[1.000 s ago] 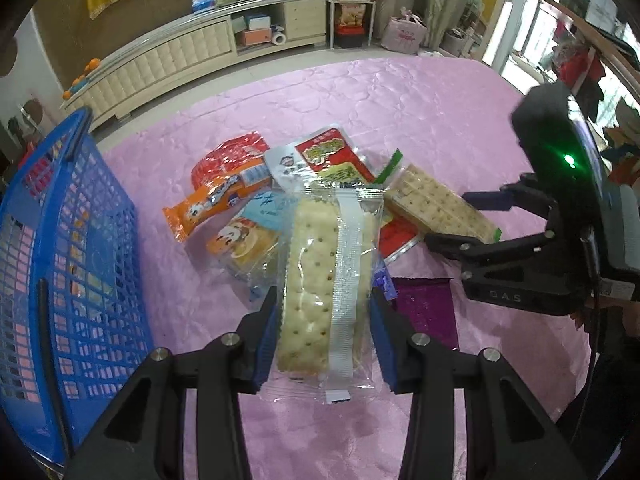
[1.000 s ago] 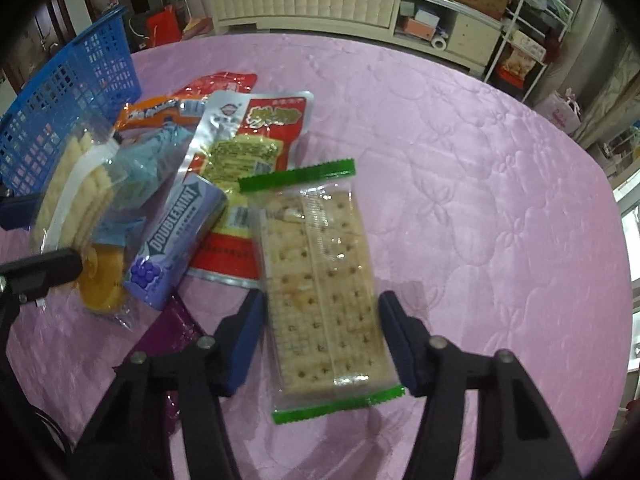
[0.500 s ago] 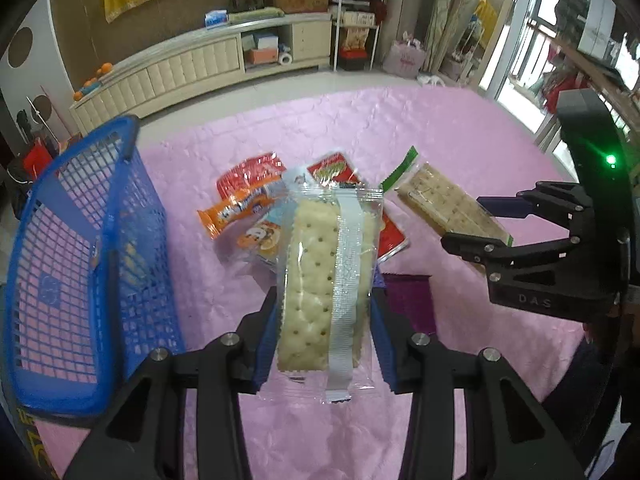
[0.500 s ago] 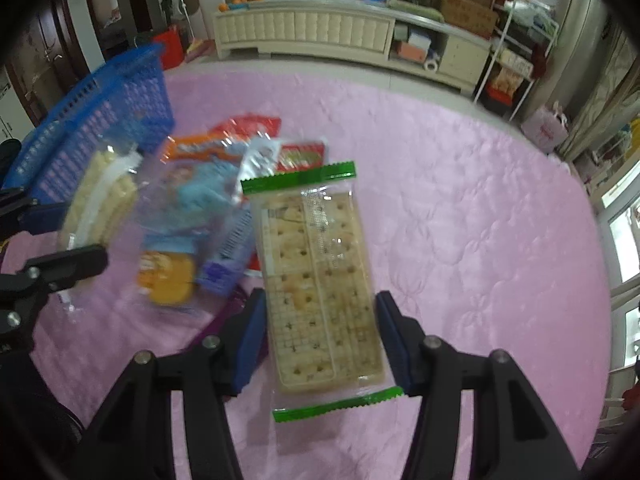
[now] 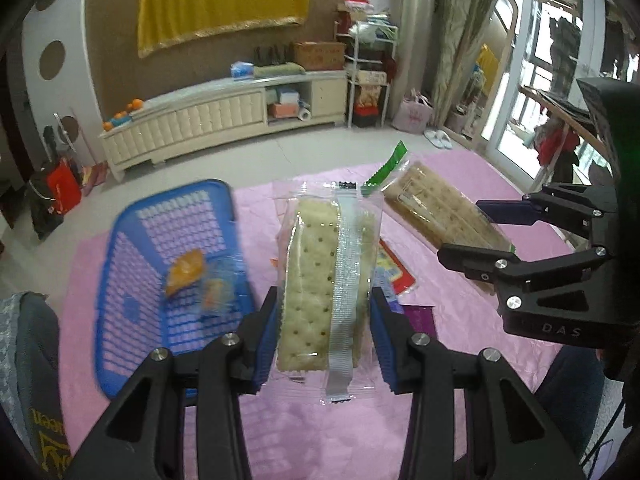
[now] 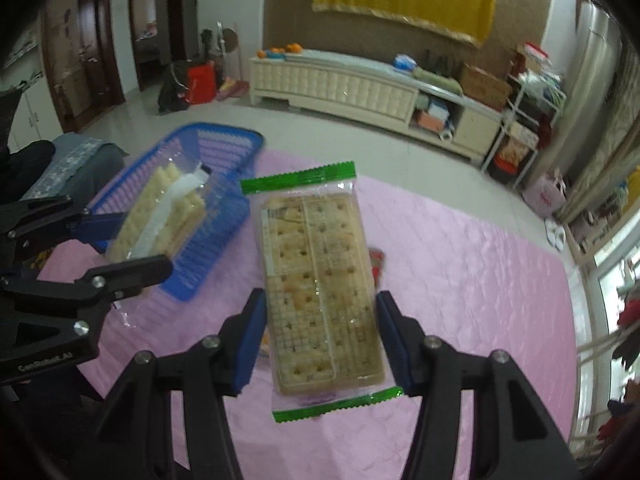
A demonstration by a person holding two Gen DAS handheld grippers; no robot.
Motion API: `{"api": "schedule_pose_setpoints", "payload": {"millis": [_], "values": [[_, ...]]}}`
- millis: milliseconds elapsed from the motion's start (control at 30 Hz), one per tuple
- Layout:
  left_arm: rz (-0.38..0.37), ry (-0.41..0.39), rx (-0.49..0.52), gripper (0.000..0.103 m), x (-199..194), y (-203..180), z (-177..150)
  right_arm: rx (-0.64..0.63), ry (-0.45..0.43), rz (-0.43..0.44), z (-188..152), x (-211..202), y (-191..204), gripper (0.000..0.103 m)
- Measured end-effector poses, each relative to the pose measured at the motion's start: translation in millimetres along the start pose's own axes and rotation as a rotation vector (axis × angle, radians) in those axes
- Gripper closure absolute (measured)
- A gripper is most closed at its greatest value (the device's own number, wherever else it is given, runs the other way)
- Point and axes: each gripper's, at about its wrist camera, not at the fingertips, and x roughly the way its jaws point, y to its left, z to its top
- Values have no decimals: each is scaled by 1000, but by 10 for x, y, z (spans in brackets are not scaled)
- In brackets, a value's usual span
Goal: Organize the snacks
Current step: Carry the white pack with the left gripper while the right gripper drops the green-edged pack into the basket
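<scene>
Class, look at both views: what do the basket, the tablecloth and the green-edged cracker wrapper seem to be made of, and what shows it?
Basket: likely moulded plastic; uniform blue, open grid walls.
Tablecloth: probably satin-like fabric; pink, sheeny, embossed pattern.
Cracker wrapper: thin clear plastic film; glossy, crackers visible, crimped green ends.

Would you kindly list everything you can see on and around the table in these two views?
Clear-wrapped cracker pack: 1, pale cream, between the left gripper's pads.
Green-edged cracker pack: 1, tan with green ends, between the right gripper's pads.
Basket: 1, blue, on the tablecloth, holding orange snack packets.
Loose snack packets: several, red and purple, on the cloth under the held packs; count unclear.
Tablecloth: 1, pink.
Sideboard: 1, cream, by the far wall.
Wall cloth: 1, yellow.
Left gripper: black, blue pads.
Right gripper: black, blue pads.
</scene>
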Motion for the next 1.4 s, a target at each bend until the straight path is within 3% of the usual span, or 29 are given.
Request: {"api": "schedule_pose_setpoints", "payload": {"millis": [300,600,933,1267,1400], "values": [[83,-27,-49,63,-309,597,-122,-111,-53,74,445,57,569,44],[129,-15,-136,63,-369,1179,-295,-258,-27,148,663,408,1094,44],[148,16,-198,63,-254,1516,-500,-327,30,191,754,962,1405,44],[152,27,-259,63,-231,1728,-603,-402,99,223,659,1210,1701,44],[157,30,-254,63,-255,1685,-608,-403,125,244,643,1225,1777,37]]}}
